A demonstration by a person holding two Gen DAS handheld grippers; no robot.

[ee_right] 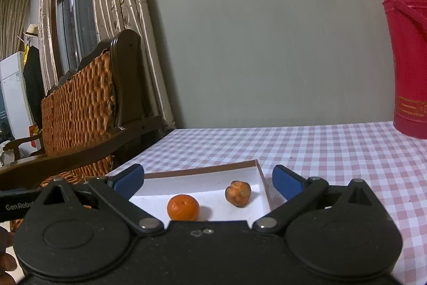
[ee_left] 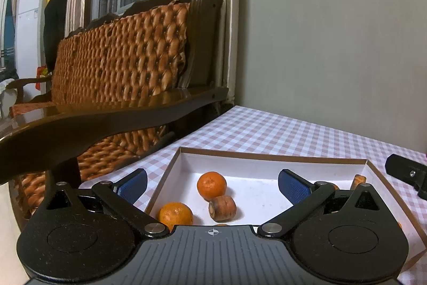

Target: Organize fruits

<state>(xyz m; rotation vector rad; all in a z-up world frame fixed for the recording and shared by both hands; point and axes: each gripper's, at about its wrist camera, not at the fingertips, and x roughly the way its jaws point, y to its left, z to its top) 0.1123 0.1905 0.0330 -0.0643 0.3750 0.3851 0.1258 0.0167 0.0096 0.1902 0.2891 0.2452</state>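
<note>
A shallow white cardboard box (ee_left: 267,159) with a brown rim lies on the checked tablecloth. Inside it the left wrist view shows two oranges (ee_left: 211,185) (ee_left: 175,215), a stubby carrot piece (ee_left: 222,207) and another carrot piece (ee_left: 358,181) at the far right wall. My left gripper (ee_left: 212,184) hovers over the box's near side, open, nothing between its blue pads. In the right wrist view the box (ee_right: 263,175) holds an orange (ee_right: 183,207) and a carrot piece (ee_right: 238,192). My right gripper (ee_right: 208,179) is open wide above them, touching neither.
A wooden armchair (ee_left: 120,66) with a quilted orange cushion stands close against the table's left edge. A red thermos (ee_right: 408,55) stands at the back right of the table. The right gripper's black finger (ee_left: 408,174) shows beside the box. A grey wall closes the back.
</note>
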